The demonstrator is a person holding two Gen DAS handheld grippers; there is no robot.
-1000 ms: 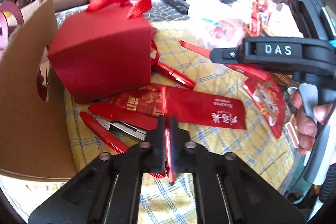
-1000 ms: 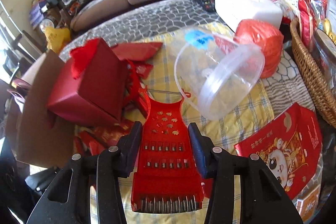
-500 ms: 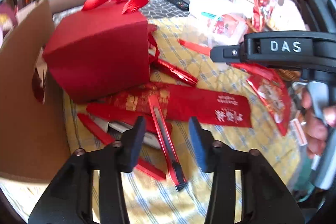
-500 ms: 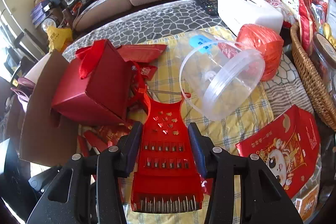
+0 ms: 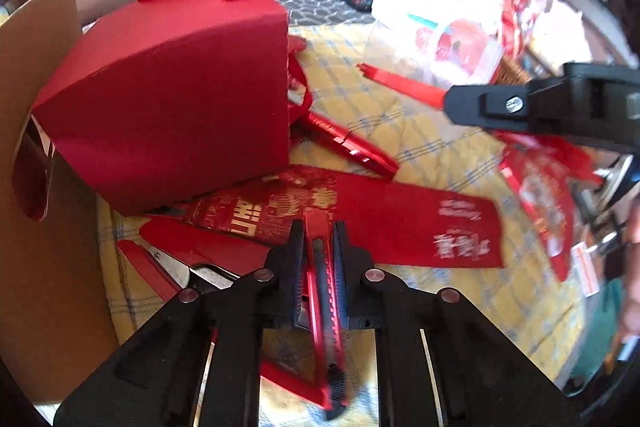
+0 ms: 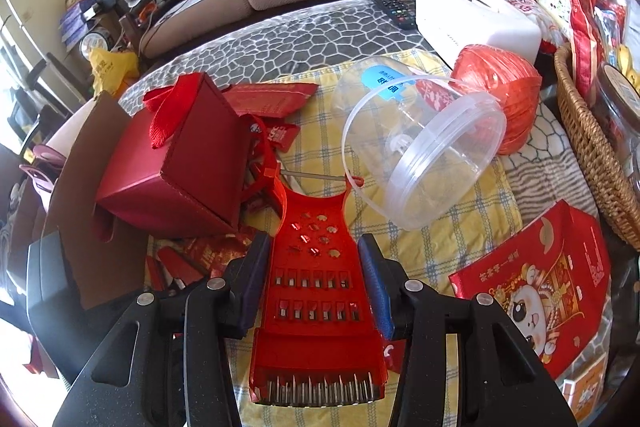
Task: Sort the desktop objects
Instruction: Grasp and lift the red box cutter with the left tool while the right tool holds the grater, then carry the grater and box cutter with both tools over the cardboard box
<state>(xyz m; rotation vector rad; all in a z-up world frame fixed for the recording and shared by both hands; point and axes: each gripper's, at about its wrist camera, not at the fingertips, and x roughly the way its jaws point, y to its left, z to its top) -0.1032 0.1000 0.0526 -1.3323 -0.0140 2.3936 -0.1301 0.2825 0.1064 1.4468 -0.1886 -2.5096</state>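
Red utility knife (image 5: pixel 320 267) clamped lengthwise between pads of left gripper (image 5: pixel 318 247), jaws nearly closed on it, tip toward red gift box (image 5: pixel 172 99), black end trailing back under the fingers. Red grater (image 6: pixel 316 291) pinched by its long edges in right gripper (image 6: pixel 316 267), jaws part open, toothed end nearest camera. One knife, one grater, one gift box, one clear plastic tub (image 6: pixel 420 147) on its side over yellow checked cloth (image 6: pixel 440 239).
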